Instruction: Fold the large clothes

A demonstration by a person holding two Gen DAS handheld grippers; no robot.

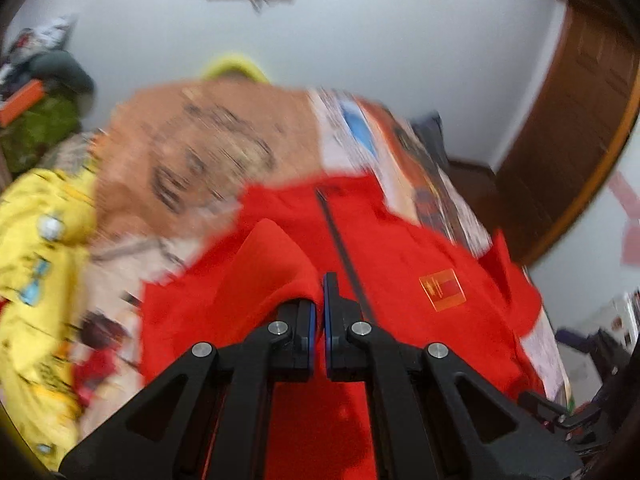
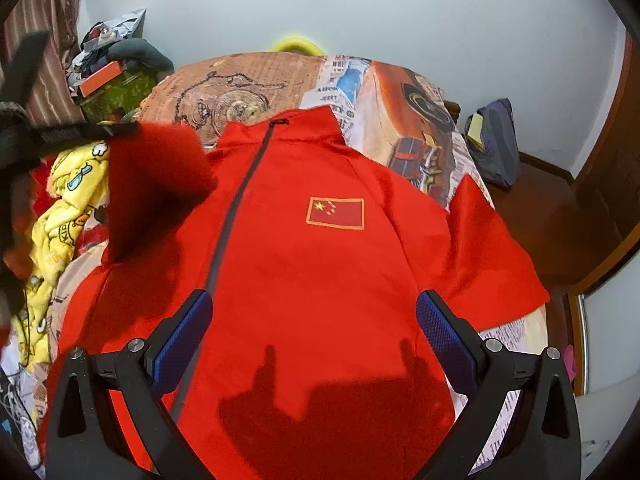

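Note:
A large red zip jacket (image 2: 312,248) with a flag patch (image 2: 335,213) lies front up on the bed, its grey zipper (image 2: 236,208) running down the left of centre. My left gripper (image 1: 320,300) is shut on a fold of the jacket's red sleeve (image 1: 268,264), lifted above the jacket body. From the right wrist, that raised sleeve (image 2: 156,184) hangs at the left under the blurred left gripper (image 2: 80,134). My right gripper (image 2: 314,332) hovers over the jacket's lower front, open, with nothing between its blue pads (image 2: 182,342).
The bed has a printed newspaper-pattern cover (image 2: 248,88). A yellow patterned garment (image 2: 64,216) lies crumpled at the left edge. A cluttered stand (image 2: 116,80) is at the back left, a dark bag (image 2: 496,144) on the floor at right, a wooden door (image 2: 616,184) beyond.

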